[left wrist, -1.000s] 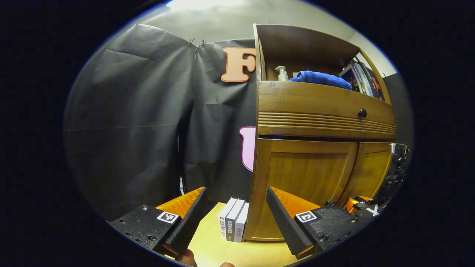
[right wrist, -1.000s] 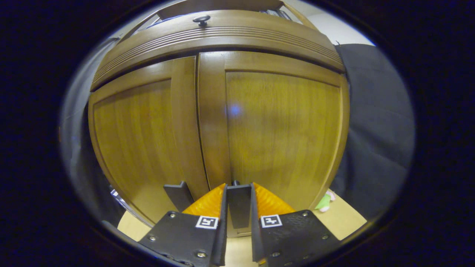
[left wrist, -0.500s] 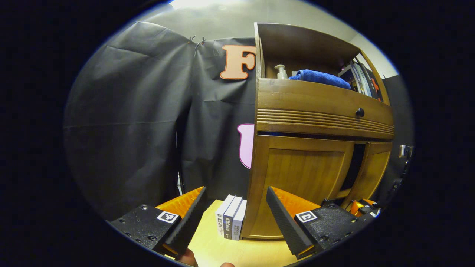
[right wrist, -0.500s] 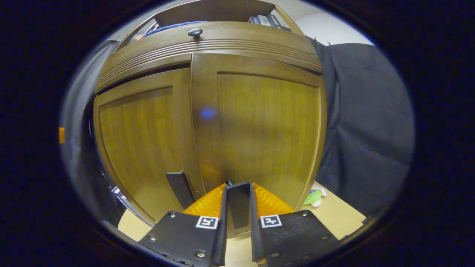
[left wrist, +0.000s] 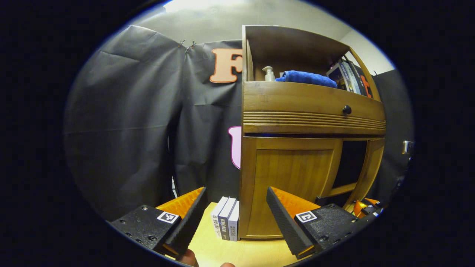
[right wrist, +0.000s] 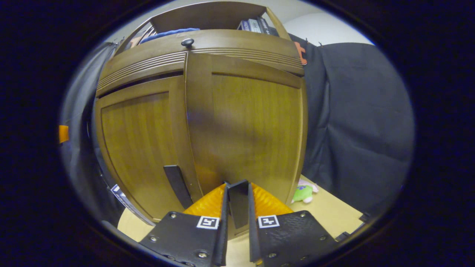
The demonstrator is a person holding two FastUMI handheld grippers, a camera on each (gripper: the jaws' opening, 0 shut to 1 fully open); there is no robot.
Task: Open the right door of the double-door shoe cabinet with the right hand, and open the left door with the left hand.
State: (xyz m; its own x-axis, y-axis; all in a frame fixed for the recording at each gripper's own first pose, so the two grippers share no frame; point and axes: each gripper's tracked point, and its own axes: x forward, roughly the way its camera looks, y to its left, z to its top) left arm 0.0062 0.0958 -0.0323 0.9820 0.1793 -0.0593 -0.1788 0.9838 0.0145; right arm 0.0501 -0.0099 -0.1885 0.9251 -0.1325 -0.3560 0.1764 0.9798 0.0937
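Left gripper [left wrist: 233, 218] is hanging spread and empty before the closed left wooden door [left wrist: 293, 185], dark gap showing beside it; right gripper [right wrist: 237, 222] is clamping the right door's dark handle [right wrist: 238, 202], that brown panel door [right wrist: 248, 126] swinging partway out.

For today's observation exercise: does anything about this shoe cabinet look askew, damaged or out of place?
Nothing damaged. The right door stands swung out, its handle clamped by the right gripper; the left door sits flush.

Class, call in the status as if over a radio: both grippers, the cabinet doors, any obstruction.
Right gripper shut on dark flat handle of brown wooden right door, swung partly open. Left gripper open, off closed wooden left door. Nothing in the way.
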